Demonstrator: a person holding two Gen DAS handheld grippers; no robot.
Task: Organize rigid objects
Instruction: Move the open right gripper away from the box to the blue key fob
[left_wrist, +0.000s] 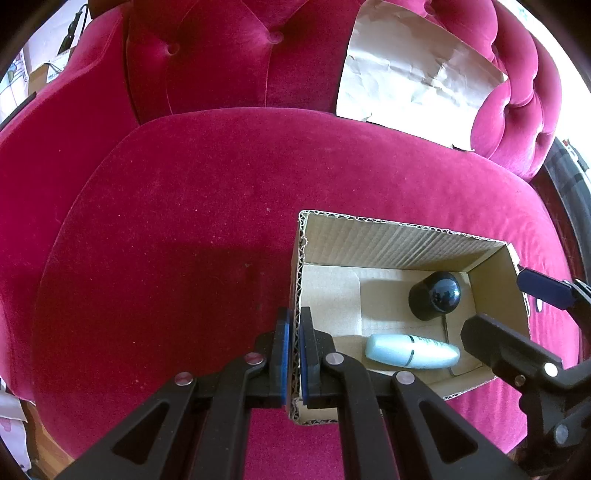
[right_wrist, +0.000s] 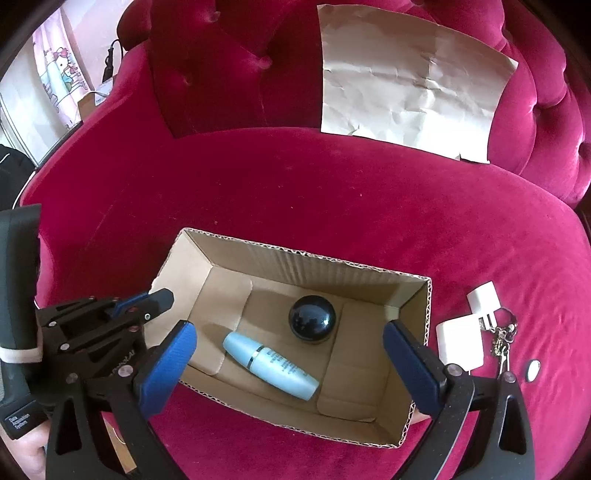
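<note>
Right wrist view, itemised: cardboard box (right_wrist: 295, 347) on the sofa seat (right_wrist: 332, 206), holding a pale blue bottle (right_wrist: 271, 365) lying flat and a dark round-topped jar (right_wrist: 312, 319). Our right gripper (right_wrist: 291, 365) hung above it, spread wide and empty. Our left gripper (left_wrist: 293, 354) was clamped on the box's left wall. Outside the box's right edge lay white chargers (right_wrist: 461, 343), keys (right_wrist: 502, 341) and a coin (right_wrist: 533, 369). We judged the chargers next; grasp one squarely across its flat faces, keeping the box pinned.
</note>
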